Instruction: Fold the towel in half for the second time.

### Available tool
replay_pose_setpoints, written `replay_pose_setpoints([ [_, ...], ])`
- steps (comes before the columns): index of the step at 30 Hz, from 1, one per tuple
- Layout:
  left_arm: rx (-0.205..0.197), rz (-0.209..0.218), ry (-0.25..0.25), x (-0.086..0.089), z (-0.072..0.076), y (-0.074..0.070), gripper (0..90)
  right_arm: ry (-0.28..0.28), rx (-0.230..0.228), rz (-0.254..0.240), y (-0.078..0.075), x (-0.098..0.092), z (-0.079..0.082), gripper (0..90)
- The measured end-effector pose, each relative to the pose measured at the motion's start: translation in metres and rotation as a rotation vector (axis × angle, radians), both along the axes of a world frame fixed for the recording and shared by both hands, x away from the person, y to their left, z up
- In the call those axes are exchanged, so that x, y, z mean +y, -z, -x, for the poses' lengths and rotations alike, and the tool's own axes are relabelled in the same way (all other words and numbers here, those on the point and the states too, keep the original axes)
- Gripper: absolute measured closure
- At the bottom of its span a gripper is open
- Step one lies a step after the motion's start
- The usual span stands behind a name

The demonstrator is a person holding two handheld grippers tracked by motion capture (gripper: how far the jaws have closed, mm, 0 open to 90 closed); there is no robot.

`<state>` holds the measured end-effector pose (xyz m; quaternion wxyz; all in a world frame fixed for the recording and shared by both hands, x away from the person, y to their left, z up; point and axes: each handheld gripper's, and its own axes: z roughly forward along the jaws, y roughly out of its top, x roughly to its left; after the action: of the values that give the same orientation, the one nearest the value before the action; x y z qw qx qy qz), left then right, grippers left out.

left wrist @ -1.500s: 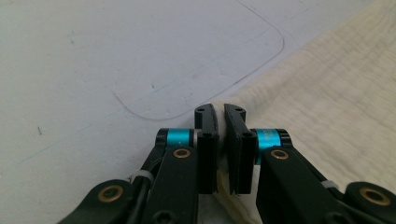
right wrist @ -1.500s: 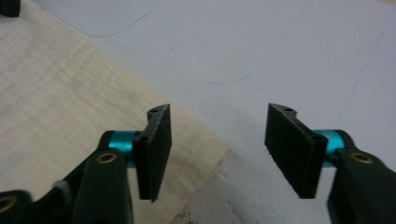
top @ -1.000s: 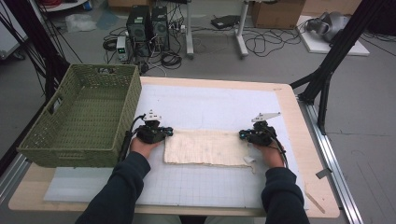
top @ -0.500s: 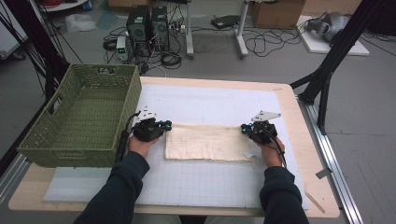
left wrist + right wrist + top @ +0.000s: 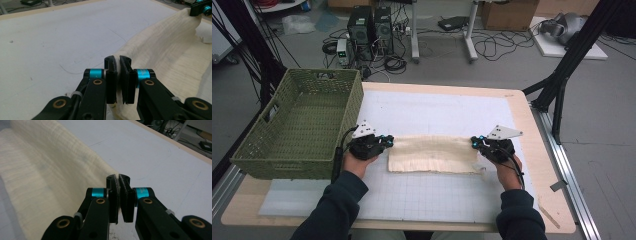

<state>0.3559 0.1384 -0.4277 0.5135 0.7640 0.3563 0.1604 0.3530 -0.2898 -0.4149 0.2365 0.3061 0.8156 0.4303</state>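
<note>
The left gripper (image 5: 384, 141) pinches one end of the cream cloth (image 5: 434, 154); the right gripper (image 5: 475, 142) pinches the other. The cloth's long axis runs straight between them. The left gripper view shows its raised fold sagging; the high view shows the green basket (image 5: 297, 125) beside the left gripper.

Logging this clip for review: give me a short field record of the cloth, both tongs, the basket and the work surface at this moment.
cloth: cream cloth, folded into a long band, stretched between both tongs
left tongs: left tongs shut on the cloth's left end
right tongs: right tongs shut on the cloth's right end
basket: green woven basket at the table's left, nothing visible inside
surface: white gridded mat on a wooden table
</note>
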Motion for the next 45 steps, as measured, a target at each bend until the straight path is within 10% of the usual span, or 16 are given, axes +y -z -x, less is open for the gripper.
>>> replay_pose_setpoints([
  [28,0.01,-0.043,0.052,0.0,0.032,0.012,80.2,-0.069,0.018,0.034,0.012,-0.006,0.043,86.8],
  [36,0.022,0.038,-0.027,0.008,0.034,0.005,51.9,-0.075,0.028,0.037,0.013,-0.005,0.047,86.7],
  [45,-0.058,0.133,-0.045,0.01,0.037,-0.012,47.9,-0.084,0.029,0.062,0.013,-0.006,0.05,86.7],
])
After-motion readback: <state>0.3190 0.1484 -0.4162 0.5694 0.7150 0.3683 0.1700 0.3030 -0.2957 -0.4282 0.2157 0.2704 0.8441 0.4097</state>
